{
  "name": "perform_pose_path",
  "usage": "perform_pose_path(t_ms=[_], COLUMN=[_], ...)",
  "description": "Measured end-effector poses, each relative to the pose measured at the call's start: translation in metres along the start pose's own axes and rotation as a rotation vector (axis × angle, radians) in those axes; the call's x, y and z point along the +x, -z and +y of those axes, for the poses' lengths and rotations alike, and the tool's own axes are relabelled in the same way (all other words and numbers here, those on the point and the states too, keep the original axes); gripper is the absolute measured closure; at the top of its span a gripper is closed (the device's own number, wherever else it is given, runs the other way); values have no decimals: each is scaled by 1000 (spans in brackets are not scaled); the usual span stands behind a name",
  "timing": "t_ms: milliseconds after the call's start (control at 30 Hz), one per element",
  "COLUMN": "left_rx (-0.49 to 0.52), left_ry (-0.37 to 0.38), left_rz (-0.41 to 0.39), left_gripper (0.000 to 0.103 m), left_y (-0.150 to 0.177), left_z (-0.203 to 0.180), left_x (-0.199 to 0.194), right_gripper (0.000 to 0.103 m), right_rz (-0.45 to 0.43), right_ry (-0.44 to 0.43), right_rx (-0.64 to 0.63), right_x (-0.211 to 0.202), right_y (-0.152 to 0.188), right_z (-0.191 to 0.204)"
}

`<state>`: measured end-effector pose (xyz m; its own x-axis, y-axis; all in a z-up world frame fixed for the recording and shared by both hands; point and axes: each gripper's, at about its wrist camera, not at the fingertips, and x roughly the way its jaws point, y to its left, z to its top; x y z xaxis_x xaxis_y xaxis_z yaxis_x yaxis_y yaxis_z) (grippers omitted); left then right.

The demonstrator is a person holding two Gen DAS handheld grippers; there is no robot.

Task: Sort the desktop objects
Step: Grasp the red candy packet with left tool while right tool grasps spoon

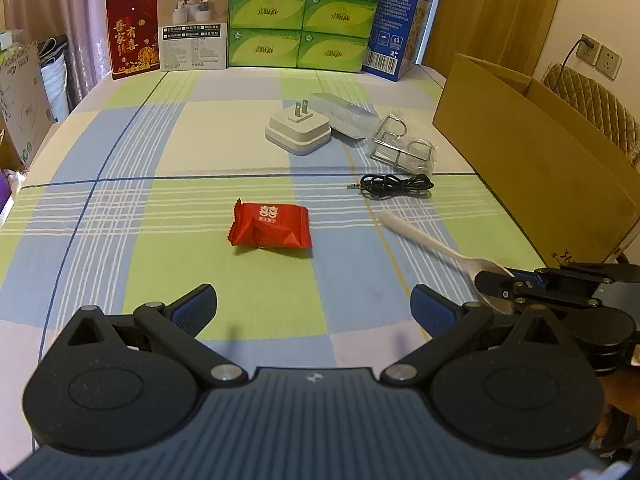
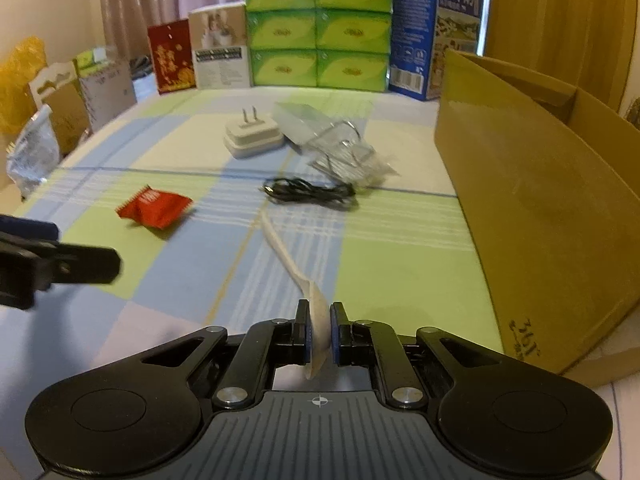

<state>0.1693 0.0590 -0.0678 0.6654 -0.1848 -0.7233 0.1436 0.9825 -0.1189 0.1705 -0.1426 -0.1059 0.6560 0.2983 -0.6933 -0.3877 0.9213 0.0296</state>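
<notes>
Checked cloth in pale blue, green and cream covers the table [image 1: 120, 200], with pink curtains [image 1: 60, 0] behind and an open cardboard box [image 2: 540, 208] at its right edge.

Taking the white plug adapter [image 1: 298, 130] near the middle as the landmark: nearer than it and to its left hangs the left gripper [image 1: 314, 304], its blue-padded fingers spread wide and holding nothing. One red snack packet [image 1: 272, 230] lies nearer than the adapter, slightly to its left. Far behind the adapter stands a row: one red printed card [image 1: 132, 34], one white product box [image 1: 194, 26], six green tissue packs [image 1: 304, 16] stacked in two columns of three, and one blue carton [image 2: 436, 28]. Just right of the adapter lie one clear plastic case [image 1: 340, 114] and a clear bag of wire clips [image 1: 404, 146], their number hard to make out. Nearer than these lies one coiled black cable [image 1: 396, 184]. Nearest and rightmost, the right gripper [image 2: 320, 326] has its fingers pressed onto the bowl of one white plastic spoon [image 2: 288, 256], whose handle points toward the cable. The right wrist view is blurred.
</notes>
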Motion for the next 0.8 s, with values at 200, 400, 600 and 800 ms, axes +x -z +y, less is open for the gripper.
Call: perform_pose_path(t_ms=[200,400,600,800], left_rx=[10,60,102,123], left_ry=[-23,-62,-72,-85], left_rz=[-9,-21,-11,41], left_gripper=[2,2,3,24], left_y=[-8,-23,-37,-40], left_z=[4,8,11,11], left_x=[8,27,58,85], right_gripper=[99,99,98,98], right_rz=[-24,-17,-2,6], right_ry=[-49,-76,-100,-103], right_rx=[36,85,123,110], right_x=[1,19,34,36], right_y=[-13,-25,-30,-28], right_z=[6,2,-3,-3])
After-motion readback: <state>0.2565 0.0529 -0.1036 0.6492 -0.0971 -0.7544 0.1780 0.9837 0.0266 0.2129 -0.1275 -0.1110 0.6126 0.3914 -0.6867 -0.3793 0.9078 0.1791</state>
